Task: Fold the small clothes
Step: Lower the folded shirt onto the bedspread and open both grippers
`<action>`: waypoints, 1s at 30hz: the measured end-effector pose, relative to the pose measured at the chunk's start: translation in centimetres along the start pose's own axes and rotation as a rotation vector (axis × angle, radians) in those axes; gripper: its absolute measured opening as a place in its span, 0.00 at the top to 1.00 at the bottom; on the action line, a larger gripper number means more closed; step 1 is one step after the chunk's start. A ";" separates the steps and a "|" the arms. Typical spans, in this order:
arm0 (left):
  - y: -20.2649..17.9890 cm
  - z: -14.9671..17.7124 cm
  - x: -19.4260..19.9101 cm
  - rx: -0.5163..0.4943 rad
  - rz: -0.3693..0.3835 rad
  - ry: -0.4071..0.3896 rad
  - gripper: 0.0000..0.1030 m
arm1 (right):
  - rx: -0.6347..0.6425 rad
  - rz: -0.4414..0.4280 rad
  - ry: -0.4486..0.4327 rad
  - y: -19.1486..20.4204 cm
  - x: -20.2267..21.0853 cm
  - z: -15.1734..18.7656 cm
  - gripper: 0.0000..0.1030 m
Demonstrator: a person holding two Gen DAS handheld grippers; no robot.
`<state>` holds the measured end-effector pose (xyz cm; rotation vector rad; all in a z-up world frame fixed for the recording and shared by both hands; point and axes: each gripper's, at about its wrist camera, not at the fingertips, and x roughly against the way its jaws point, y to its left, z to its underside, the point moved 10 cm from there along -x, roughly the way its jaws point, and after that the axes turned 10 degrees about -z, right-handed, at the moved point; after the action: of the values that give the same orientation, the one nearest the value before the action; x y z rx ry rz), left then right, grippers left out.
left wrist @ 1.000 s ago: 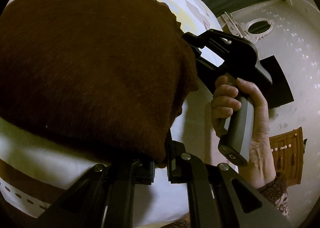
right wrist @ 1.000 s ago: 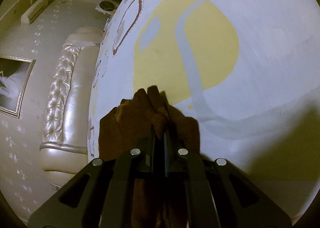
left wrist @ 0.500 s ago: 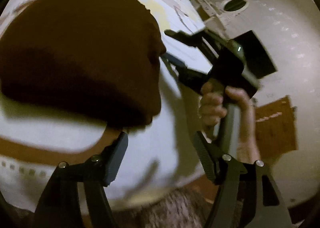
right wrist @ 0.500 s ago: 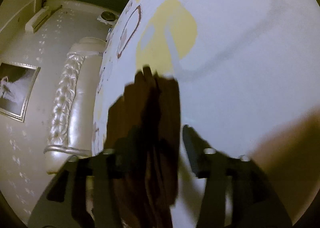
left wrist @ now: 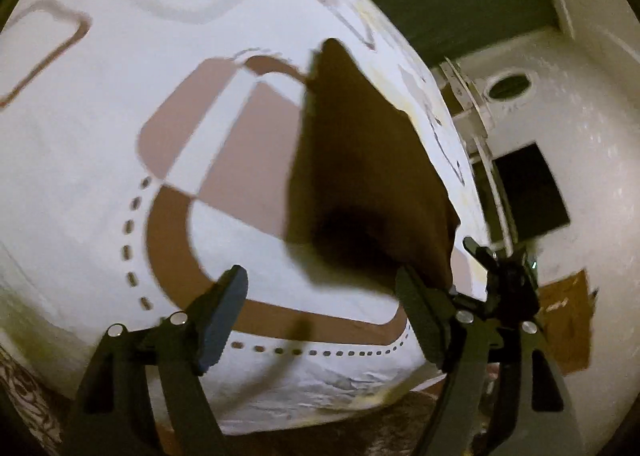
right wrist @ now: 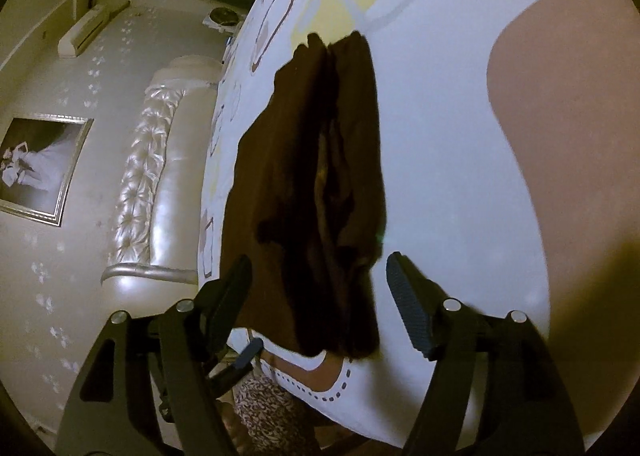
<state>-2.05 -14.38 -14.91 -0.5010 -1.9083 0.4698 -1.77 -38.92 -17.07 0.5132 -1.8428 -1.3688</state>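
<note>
A dark brown garment (left wrist: 360, 175) lies folded in a narrow stack on the white patterned bedsheet (left wrist: 100, 135). My left gripper (left wrist: 320, 296) hovers short of the garment's near edge with its jaws opening. Only sheet shows between them, and the right-hand finger (left wrist: 416, 308) overlaps the cloth's corner. In the right wrist view the garment (right wrist: 320, 195) runs lengthwise away from me. My right gripper (right wrist: 318, 288) is opening too, its fingers flanking the garment's near end without pressing on it. The right gripper (left wrist: 504, 280) also shows past the garment's right corner in the left wrist view.
A padded cream headboard (right wrist: 152, 175) borders the bed, with a framed picture (right wrist: 40, 163) and an air conditioner (right wrist: 84, 31) on the wall behind. The person's patterned clothing (right wrist: 272, 416) is at the bed's near edge. A dark screen (left wrist: 528, 191) and brown furniture (left wrist: 568, 320) stand beyond.
Both grippers were shut on the brown garment a second ago; they have let go, opened wide and drawn back. The garment now rests folded on the sheet.
</note>
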 end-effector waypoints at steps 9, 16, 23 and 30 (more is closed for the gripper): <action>-1.0 -1.2 -3.2 -0.220 -0.239 -0.040 0.27 | -0.015 -0.008 -0.013 -0.2 -0.2 0.5 0.32; -1.5 -2.5 -5.2 -0.318 -0.326 -0.075 0.26 | -0.019 -0.020 -0.018 -0.1 -0.4 0.4 0.32; 1.0 -4.0 -4.2 -0.296 -0.385 -0.108 0.26 | -0.027 -0.030 -0.025 -0.2 -0.2 0.7 0.32; 2.6 -4.0 -3.1 -0.295 -0.389 -0.140 0.25 | -0.012 -0.014 0.013 0.3 -0.9 2.0 0.32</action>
<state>3.03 -13.53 -17.17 -0.2771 -2.1603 -0.0332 -2.68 -36.97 -17.33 0.5287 -1.8221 -1.3821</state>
